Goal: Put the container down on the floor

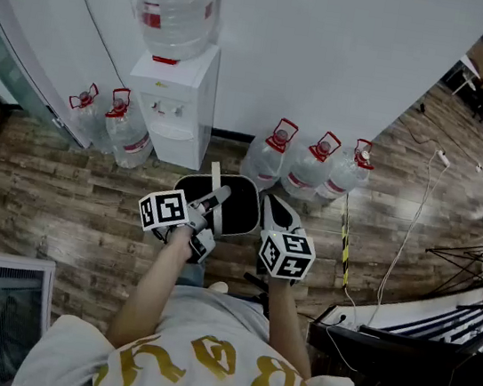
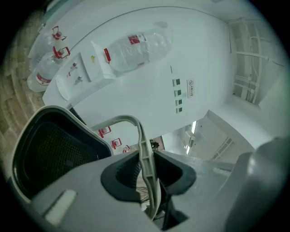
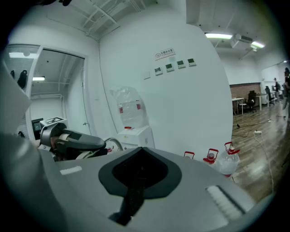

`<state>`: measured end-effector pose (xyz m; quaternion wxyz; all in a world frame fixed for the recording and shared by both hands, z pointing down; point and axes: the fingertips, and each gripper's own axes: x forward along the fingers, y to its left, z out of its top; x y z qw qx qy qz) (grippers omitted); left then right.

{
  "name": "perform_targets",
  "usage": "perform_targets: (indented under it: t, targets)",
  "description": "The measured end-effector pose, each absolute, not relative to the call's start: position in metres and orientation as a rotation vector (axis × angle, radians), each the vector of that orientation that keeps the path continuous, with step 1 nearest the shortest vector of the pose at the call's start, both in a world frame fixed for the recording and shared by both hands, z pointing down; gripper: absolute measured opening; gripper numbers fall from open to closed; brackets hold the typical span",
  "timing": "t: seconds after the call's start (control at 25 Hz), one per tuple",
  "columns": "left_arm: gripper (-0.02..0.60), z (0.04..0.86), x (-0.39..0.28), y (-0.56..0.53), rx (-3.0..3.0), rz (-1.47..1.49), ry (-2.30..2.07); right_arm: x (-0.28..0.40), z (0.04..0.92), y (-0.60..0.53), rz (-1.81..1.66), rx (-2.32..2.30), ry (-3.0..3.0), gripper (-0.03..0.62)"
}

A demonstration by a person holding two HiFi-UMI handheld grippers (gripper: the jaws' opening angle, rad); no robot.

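Observation:
The container (image 1: pixel 235 206) is a black mesh bin with a pale rim, held up above the wooden floor in front of the person. Its thin grey handle (image 1: pixel 215 194) arches over it. My left gripper (image 1: pixel 210 205) is shut on that handle; in the left gripper view the handle (image 2: pixel 145 156) runs pinched between the two dark pads, with the container (image 2: pixel 47 156) hanging to the left. My right gripper (image 1: pixel 274 212) is by the container's right rim, jaws together. The right gripper view shows the right gripper (image 3: pixel 141 170) shut with nothing between its pads.
A white water dispenser (image 1: pixel 179 108) with a bottle (image 1: pixel 175 2) on top stands against the wall. Water jugs stand on the floor to its left (image 1: pixel 118 129) and right (image 1: pixel 310 166). A cable (image 1: pixel 411 231) crosses the floor; a dark rack (image 1: pixel 416 349) is at right.

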<state>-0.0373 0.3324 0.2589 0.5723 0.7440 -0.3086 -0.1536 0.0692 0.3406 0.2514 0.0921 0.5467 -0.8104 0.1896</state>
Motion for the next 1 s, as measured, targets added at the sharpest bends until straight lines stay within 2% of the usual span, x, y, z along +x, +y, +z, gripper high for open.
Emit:
perform_targets:
  t: [0.52, 1.0]
  targets:
    - [0.091, 0.261, -0.039, 0.354, 1.701, -0.411, -0.747, 0.083, 0.262, 0.365, 0.579, 1.625, -2.368, 0.029]
    - [0.091, 0.254, -0.043, 0.331, 1.713, -0.412, -0.747, 0.104, 0.26, 0.353, 0.651, 1.76, -2.376, 0.029]
